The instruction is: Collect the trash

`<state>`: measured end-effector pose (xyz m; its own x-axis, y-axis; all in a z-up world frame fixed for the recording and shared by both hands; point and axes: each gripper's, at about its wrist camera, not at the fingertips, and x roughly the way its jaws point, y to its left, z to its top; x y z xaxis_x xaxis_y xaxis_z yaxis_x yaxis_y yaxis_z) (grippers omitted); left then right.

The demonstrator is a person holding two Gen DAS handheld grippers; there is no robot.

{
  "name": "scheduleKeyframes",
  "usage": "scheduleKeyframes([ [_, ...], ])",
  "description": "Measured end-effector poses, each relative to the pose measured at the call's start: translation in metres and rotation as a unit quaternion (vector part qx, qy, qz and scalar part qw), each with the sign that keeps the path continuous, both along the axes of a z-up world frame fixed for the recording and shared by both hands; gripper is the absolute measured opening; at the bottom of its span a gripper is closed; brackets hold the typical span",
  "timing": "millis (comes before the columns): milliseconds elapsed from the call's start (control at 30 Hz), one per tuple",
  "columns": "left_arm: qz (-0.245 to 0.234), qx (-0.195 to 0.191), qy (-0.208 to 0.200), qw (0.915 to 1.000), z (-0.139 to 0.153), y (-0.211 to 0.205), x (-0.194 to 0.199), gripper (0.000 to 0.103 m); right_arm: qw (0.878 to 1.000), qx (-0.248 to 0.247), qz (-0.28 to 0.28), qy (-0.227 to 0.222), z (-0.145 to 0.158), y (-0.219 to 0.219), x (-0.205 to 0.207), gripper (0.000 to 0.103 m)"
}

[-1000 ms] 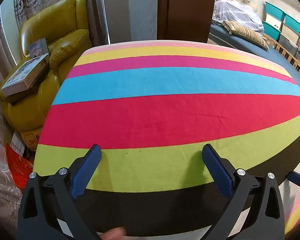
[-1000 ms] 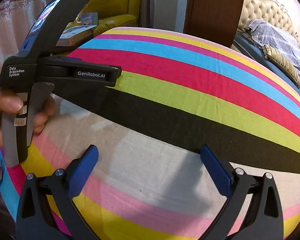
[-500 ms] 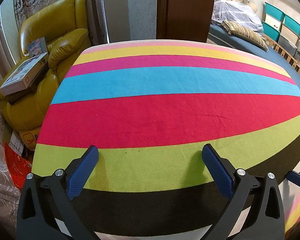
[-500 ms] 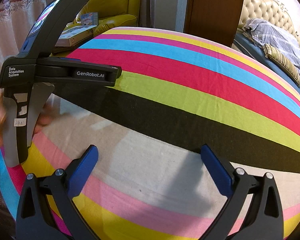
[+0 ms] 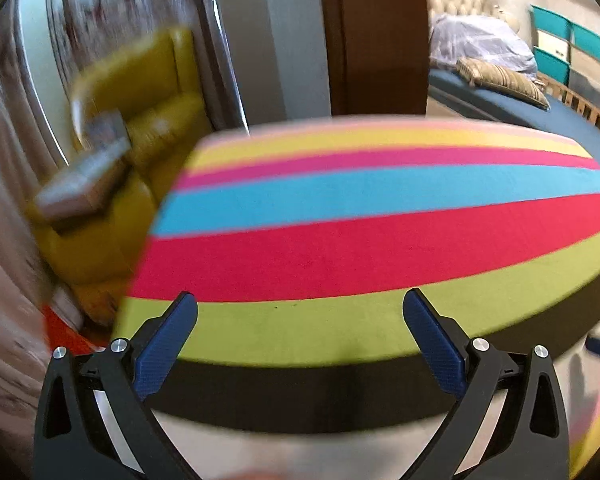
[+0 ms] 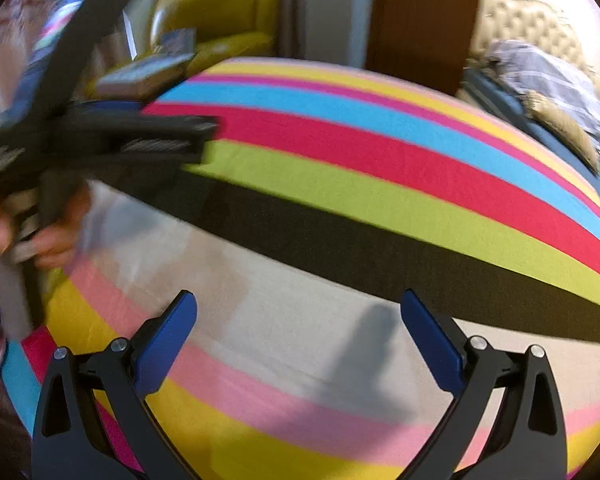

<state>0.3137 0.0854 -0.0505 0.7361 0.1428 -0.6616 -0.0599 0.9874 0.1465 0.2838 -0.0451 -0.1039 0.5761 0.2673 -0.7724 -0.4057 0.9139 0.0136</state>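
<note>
Both tongs stand spread wide and hold nothing. The right tongs hang over the pale and pink bands near the surface's near edge. The left tongs hang over the green stripe further in, gripped by a blurred hand. No trash shows on the surface. Beyond its far left corner sits a yellow armchair bearing boxes.

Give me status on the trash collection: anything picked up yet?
Nothing looks done. Left gripper and right gripper are both open and empty above the striped cloth. No trash or bin shows in either view, so there is nothing in hand. The left-wrist view is blurred, so the far armchair area is hard to read. The whole job remains.
</note>
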Motion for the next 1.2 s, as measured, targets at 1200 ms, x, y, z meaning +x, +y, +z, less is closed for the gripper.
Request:
scheduleKeyframes([
  [1200, -0.373, -0.066, -0.098, 0.9201, 0.030, -0.406, -0.221, 0.097, 0.869, -0.044, -0.446, -0.209, 0.068, -0.432, -0.293, 0.099],
])
